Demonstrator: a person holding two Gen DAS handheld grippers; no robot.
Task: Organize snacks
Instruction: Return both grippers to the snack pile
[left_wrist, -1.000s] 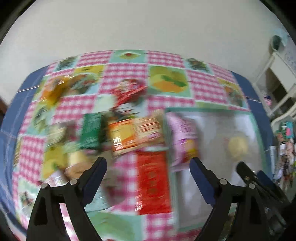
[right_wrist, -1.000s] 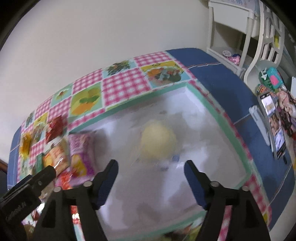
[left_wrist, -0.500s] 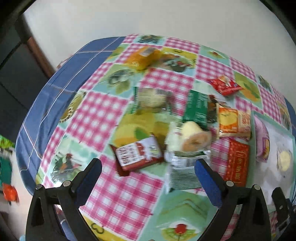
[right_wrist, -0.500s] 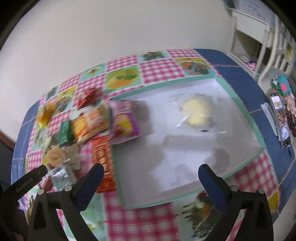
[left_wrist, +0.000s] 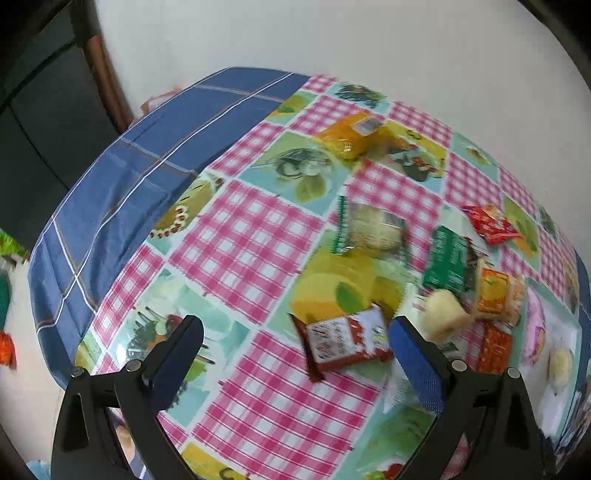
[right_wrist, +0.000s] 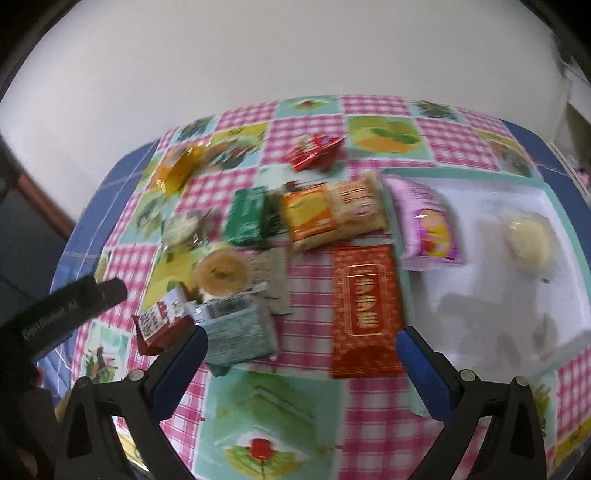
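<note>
Both grippers, left (left_wrist: 295, 334) and right (right_wrist: 301, 343), stood spread and empty above scattered snack packets; a long red foil packet (right_wrist: 364, 310) lay left of the white green-rimmed tray (right_wrist: 491, 306).

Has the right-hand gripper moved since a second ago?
Yes. The right gripper has swung left, away from the white tray it hovered over, and now hangs over the red packet.

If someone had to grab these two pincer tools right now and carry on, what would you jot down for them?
Left gripper: open, empty, above the snack pile.
Right gripper: open, empty, above the red packet.
White tray, on the right: holds one pale round bun; the pink packet lies across its near-left edge.
Left to do: the other snacks remain on the tablecloth, such as the green packet and the orange packet.
</note>
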